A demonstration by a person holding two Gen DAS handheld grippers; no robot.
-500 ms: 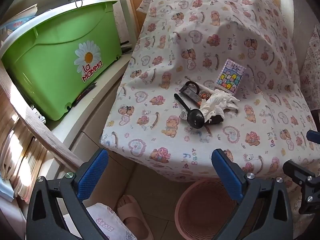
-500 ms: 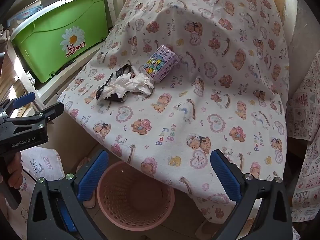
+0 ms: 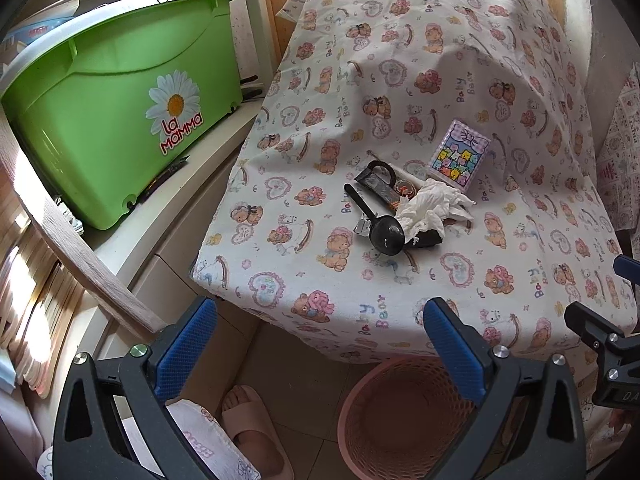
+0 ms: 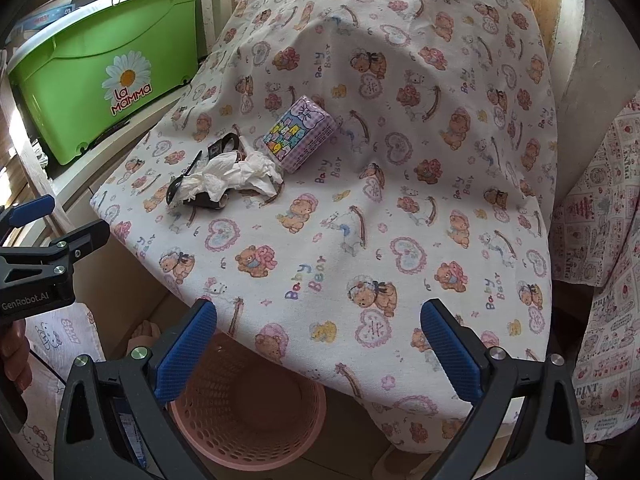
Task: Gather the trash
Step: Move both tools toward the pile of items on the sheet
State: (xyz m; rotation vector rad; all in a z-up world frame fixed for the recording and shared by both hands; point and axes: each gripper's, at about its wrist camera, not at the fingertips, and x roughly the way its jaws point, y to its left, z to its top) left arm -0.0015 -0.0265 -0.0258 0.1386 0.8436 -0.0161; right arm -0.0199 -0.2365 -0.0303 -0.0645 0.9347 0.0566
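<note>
A crumpled white tissue [image 3: 430,208] [image 4: 236,176] lies on the bear-print tablecloth [image 3: 400,92] [image 4: 400,200] amid a black spoon [image 3: 380,228], a dark wrapper [image 3: 380,188] and small scraps. A pink mesh wastebasket [image 3: 400,420] [image 4: 248,420] stands on the floor under the table's front edge. My left gripper [image 3: 320,344] is open and empty, held in front of the table edge above the basket. My right gripper [image 4: 320,344] is open and empty, also at the front edge, well short of the trash.
A purple tissue pack [image 3: 460,160] [image 4: 298,136] lies just behind the trash. A green "La Mamma" bin [image 3: 112,120] [image 4: 100,72] sits on a shelf to the left. My slippered foot [image 3: 256,436] is beside the basket. Another printed cloth [image 4: 600,260] hangs at right.
Both grippers have shifted slightly; the views are nearly the same. Both stay open and empty, and nothing on the table has moved.
</note>
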